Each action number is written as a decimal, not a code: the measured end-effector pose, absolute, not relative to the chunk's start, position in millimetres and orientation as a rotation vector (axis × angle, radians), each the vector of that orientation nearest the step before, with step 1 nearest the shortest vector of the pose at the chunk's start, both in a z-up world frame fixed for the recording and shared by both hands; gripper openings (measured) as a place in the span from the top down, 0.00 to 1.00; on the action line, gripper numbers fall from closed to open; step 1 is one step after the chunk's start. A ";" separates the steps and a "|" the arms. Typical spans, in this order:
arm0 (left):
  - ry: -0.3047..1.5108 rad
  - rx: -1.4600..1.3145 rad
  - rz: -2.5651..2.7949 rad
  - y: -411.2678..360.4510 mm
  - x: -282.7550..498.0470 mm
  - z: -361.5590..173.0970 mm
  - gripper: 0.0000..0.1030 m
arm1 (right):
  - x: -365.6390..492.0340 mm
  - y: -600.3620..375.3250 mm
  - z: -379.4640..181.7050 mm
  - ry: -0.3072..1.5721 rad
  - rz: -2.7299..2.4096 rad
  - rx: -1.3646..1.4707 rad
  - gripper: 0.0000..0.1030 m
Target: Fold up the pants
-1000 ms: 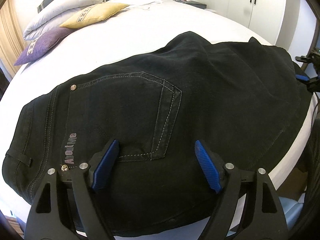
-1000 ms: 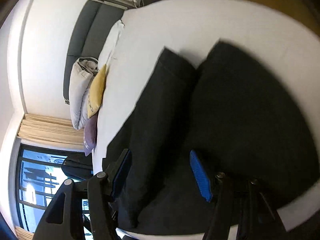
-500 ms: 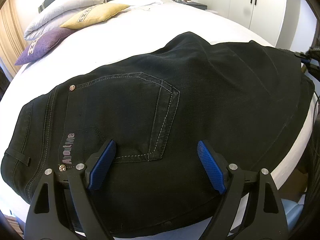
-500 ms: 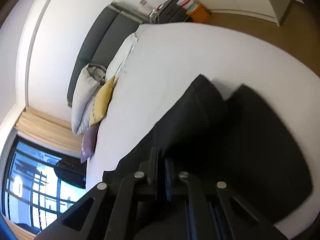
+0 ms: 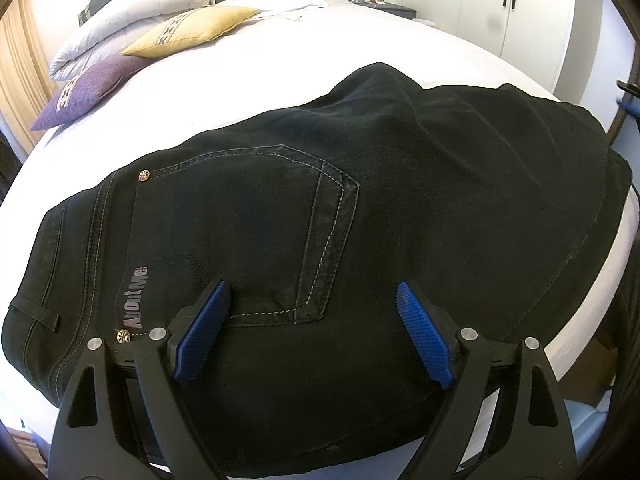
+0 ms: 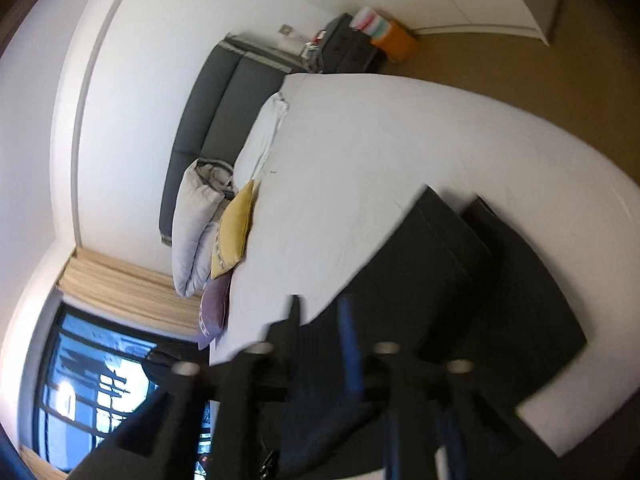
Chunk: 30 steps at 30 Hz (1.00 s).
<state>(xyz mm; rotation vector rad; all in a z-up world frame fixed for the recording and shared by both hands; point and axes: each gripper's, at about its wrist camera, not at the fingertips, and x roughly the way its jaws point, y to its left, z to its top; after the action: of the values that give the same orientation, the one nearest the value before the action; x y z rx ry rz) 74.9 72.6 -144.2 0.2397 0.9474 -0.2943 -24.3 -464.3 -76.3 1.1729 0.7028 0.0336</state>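
Black jeans (image 5: 400, 208) lie flat on the white bed (image 5: 304, 52), back pocket (image 5: 240, 232) up. Left hand-held gripper (image 5: 312, 332) hovers over the pocket, jaws spread wide, gripping nothing. Right hand-held gripper (image 6: 320, 344) is blurred; its jaws have just been opening, with dark fabric between them, though whether they pinch it I cannot tell.

Right gripper (image 6: 320, 312) lifted off pants (image 6: 460, 280), jaws closed then reopening; left gripper (image 5: 312, 312) slightly wider
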 end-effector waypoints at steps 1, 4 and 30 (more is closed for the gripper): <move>0.947 0.239 -0.295 72.8 74.9 -144.2 0.17 | -31.4 -460.3 -84.8 0.706 0.037 1.203 0.49; 0.945 0.238 -0.294 72.5 75.1 -144.5 0.16 | -38.0 -440.9 -121.0 0.787 0.069 1.280 0.48; 0.943 0.243 -0.289 72.6 75.8 -143.0 0.15 | -68.9 -471.3 -118.0 0.871 -0.328 1.413 0.74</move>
<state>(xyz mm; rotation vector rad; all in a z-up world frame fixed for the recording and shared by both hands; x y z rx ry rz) 75.8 72.6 -143.0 0.2425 0.9435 -0.2887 -68.9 -471.3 -118.0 1.4128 0.8712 -0.3282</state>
